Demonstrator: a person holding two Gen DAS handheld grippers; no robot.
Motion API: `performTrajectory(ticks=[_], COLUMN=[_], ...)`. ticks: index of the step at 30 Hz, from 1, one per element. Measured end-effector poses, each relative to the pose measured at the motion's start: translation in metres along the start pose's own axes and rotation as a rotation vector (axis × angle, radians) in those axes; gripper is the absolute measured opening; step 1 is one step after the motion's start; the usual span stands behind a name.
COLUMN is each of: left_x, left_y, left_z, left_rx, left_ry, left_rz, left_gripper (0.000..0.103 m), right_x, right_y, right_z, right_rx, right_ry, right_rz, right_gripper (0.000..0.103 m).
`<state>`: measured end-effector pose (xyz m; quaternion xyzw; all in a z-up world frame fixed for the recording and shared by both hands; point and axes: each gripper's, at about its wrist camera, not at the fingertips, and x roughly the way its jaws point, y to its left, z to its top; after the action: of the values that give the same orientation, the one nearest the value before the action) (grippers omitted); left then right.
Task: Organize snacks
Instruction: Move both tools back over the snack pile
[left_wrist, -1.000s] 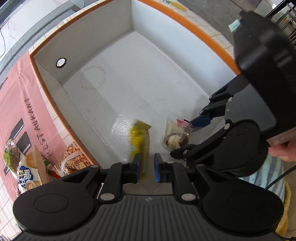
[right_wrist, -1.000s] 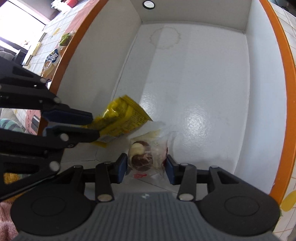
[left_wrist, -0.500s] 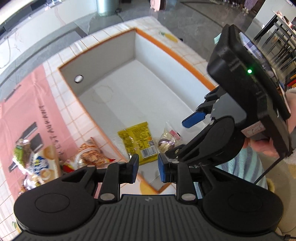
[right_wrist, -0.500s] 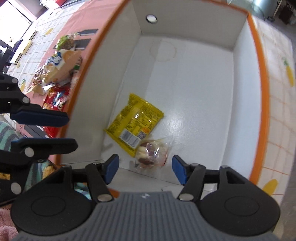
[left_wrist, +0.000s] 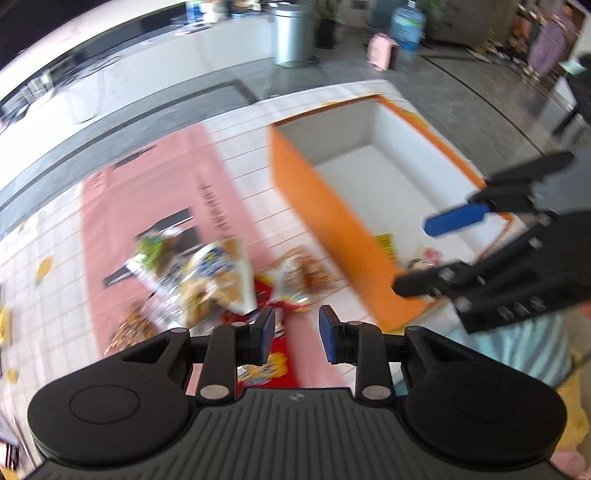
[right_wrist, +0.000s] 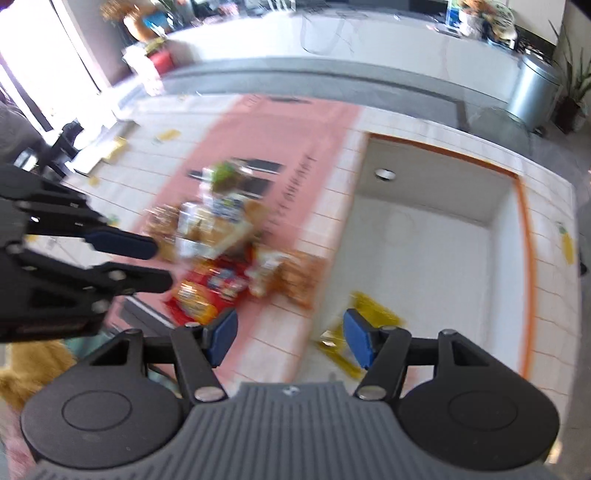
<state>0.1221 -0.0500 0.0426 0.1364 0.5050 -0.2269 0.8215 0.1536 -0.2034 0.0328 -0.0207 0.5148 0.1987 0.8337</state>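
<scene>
Snacks (left_wrist: 207, 280) are lying in a loose, blurred heap on the pink runner (left_wrist: 155, 192) of the tiled surface (right_wrist: 325, 206), just beside the orange-rimmed white box (left_wrist: 314, 206). The box is sitting open-topped at the surface's right end, and a yellow packet (right_wrist: 369, 314) is resting flat on its floor near the front wall. A clear wrapped sweet (left_wrist: 424, 258) is lying next to it, mostly hidden by the box wall. The right tool (right_wrist: 290, 338) is hanging above the box's left edge with its blue pads spread wide, gripping nothing. The left tool (left_wrist: 297, 334) is hovering over the heap, pads narrowly parted and empty.
</scene>
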Motion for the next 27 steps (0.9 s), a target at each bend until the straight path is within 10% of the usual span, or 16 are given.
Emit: performTrajectory(ticks=[14, 27], left_x=[0.015, 0.027], left_y=[0.069, 0.164], left_z=[-0.083, -0.105], left_rx=[-0.135, -0.317], left_ry=[-0.054, -0.074], left_rz=[0.014, 0.087], left_gripper=[0.045, 0.074], right_x=[0.083, 0.156], right_y=[0.089, 0.101], right_z=[-0.045, -0.036], right_rx=[0.078, 0.314], right_ry=[-0.118, -0.063], right_rz=[-0.058, -0.049], right_gripper=[0.062, 0.087])
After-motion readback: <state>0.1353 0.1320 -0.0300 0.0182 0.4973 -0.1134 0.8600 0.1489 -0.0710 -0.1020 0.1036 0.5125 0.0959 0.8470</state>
